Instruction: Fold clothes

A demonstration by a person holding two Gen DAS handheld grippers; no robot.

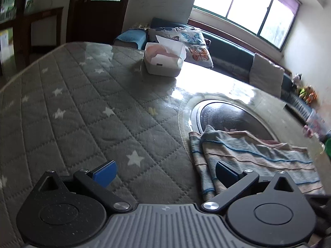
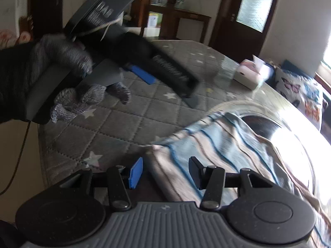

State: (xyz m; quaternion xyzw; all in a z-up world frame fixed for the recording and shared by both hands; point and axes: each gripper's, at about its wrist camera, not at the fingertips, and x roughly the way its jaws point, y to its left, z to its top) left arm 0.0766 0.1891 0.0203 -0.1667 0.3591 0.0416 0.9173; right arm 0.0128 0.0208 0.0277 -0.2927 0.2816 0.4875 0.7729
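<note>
Quilted table (image 1: 82, 107), striped cloth (image 1: 258, 157), 2 wide-apart grippers (image 1: 165, 175) (image 2: 165, 172).

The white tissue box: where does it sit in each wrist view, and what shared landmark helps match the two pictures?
Left wrist view: the white tissue box sits upper centre, on the far part of the quilted table cover.
Right wrist view: it is at the upper right, smaller and blurred, beyond the striped towel.
Shared landmark: the butterfly-print pillow just behind the box.
</note>
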